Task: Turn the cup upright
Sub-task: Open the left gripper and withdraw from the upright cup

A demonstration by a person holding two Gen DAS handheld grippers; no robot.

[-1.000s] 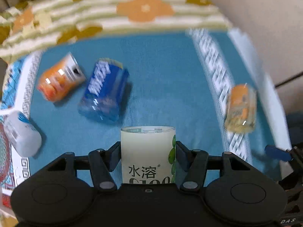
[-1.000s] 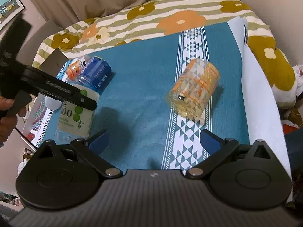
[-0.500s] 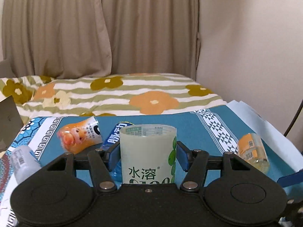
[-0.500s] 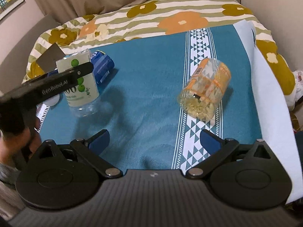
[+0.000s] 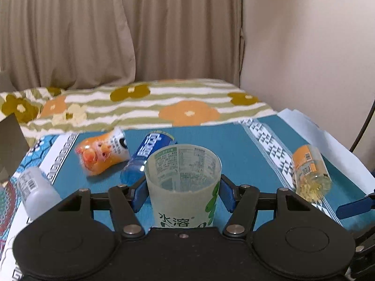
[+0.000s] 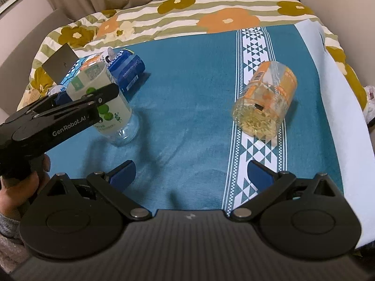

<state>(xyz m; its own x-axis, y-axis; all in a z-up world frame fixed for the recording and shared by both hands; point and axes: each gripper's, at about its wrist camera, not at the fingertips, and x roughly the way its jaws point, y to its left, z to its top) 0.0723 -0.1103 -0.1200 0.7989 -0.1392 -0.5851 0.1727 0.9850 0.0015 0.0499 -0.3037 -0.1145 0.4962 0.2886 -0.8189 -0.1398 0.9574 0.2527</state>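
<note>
A cup with a white label, green dots and Chinese print [image 5: 184, 185] stands mouth up between the blue pads of my left gripper [image 5: 180, 193], which is shut on it. In the right wrist view the same cup [image 6: 103, 104] rests with its clear base on the teal cloth [image 6: 192, 89], slightly tilted, with the left gripper [image 6: 70, 114] around it. My right gripper [image 6: 191, 175] is open and empty, low over the cloth in front. An orange-labelled cup [image 6: 266, 106] lies on its side at the right; it also shows in the left wrist view [image 5: 310, 171].
Behind the held cup, an orange pig-print cup [image 5: 103, 153] and a blue cup [image 5: 145, 157] lie on their sides. A white cup [image 5: 35, 192] lies at the left. A flowered striped blanket [image 6: 187, 11] covers the far side. White paper [image 6: 346, 126] edges the cloth's right side.
My left gripper has turned the cup from lying to standing mouth up and lowered it onto the cloth. The right gripper has stayed open and drifted slightly.
</note>
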